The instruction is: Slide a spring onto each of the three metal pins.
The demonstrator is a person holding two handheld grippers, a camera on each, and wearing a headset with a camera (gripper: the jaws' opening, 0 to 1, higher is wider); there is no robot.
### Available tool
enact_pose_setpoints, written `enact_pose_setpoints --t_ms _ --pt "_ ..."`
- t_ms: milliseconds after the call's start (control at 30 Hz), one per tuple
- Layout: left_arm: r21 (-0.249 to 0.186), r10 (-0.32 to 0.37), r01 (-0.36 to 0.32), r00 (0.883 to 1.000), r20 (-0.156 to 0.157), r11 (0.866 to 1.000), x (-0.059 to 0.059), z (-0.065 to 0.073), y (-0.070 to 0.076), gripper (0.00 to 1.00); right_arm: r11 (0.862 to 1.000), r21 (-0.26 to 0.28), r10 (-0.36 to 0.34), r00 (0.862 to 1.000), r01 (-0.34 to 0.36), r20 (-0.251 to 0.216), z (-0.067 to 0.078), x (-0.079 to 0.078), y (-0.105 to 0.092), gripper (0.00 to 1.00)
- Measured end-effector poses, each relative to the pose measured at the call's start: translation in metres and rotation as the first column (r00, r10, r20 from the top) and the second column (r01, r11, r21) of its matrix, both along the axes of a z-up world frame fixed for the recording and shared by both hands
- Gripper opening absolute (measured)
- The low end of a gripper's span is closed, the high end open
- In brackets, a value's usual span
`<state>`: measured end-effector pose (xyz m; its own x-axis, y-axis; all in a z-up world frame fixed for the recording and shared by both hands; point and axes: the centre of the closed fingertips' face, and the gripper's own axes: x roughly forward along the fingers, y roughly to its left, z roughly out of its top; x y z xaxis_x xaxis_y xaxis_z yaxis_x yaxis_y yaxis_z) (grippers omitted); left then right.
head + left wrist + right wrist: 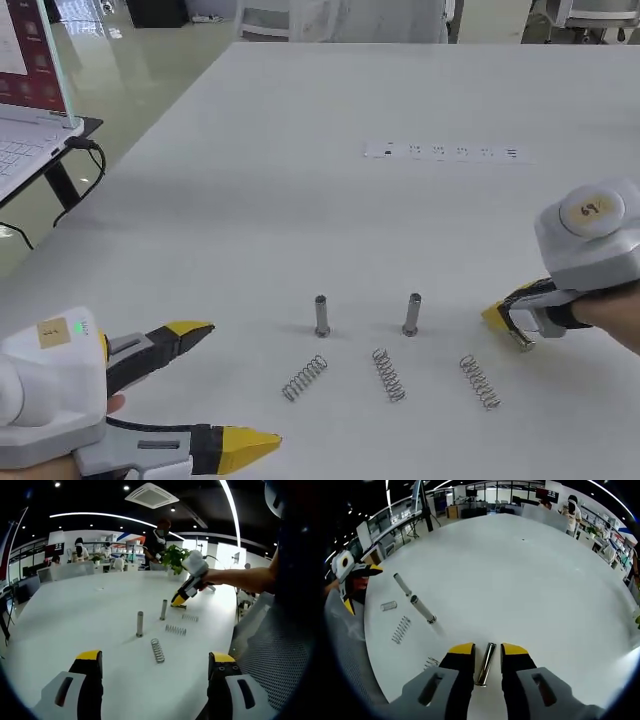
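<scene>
Left gripper (pixel 244 383) is spread wide, holding nothing. No spring is on yet: two pins (pixel 321 315) stand bare, three springs (pixel 388 374) lie loose just in front, and the right gripper (pixel 487 650) pinches the third pin (pixel 485 664). So all three still to do, I reckon. Plain white table (pixel 300 150), open-plan office, laptop (pixel 25 120) off left.

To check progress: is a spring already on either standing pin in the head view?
No, the left spring, middle spring and right spring lie flat on the table, and the left pin and right pin stand bare.
</scene>
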<state>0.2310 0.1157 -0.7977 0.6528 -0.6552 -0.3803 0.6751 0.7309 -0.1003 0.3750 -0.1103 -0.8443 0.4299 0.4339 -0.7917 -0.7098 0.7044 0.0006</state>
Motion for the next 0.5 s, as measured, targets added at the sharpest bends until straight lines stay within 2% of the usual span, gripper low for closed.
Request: enact_pose_setpoints --t_ms 500 --pt "-0.002 -0.001 0.001 1.000 -0.002 1.000 -0.0001 -0.0004 0.0009 0.82 0.998 -0.057 -0.013 0.999 0.011 -0.031 -0.0069 -0.0006 0.0003 0.11"
